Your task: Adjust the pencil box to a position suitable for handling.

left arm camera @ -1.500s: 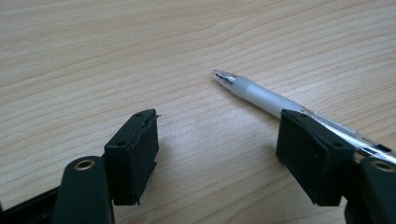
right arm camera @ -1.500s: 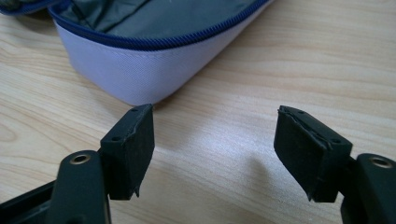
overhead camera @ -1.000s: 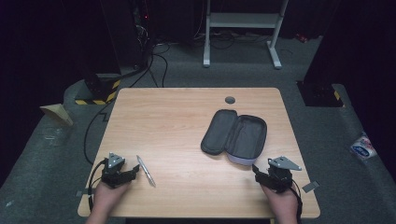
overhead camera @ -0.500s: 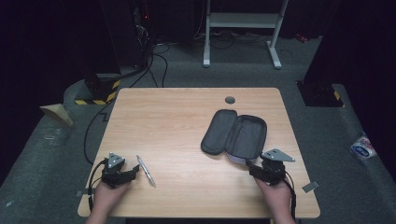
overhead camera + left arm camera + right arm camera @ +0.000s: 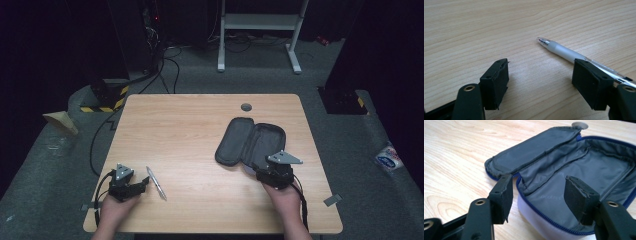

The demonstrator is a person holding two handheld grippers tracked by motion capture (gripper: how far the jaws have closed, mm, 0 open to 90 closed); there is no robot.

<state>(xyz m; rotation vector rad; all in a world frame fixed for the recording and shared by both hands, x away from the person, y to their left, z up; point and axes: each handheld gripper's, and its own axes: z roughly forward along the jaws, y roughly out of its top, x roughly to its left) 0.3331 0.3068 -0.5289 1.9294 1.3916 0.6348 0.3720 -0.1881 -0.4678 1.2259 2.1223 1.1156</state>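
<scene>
Where the wooden counter (image 5: 200, 130) runs widest, from its far edge down through its middle and left half, we see bare board with open room on every side. Toward the right edge lies a grey zip case (image 5: 250, 142), spread open with its two halves flat, its near end close to the near-right part of the counter. At that near end we hold the right gripper (image 5: 537, 195), its jaws parted and gripping nothing, one jaw outside the blue-zipped rim and the other over the lining. Near the near-left corner sits the left gripper (image 5: 540, 81), jaws likewise spread wide and empty. Just beside it, toward the middle, a clear pen (image 5: 156, 183) lies flat on the counter; in the left gripper view the pen (image 5: 564, 51) passes behind the right-hand jaw, tip pointing away. A small grey cap (image 5: 246, 106) sits near the far edge.
</scene>
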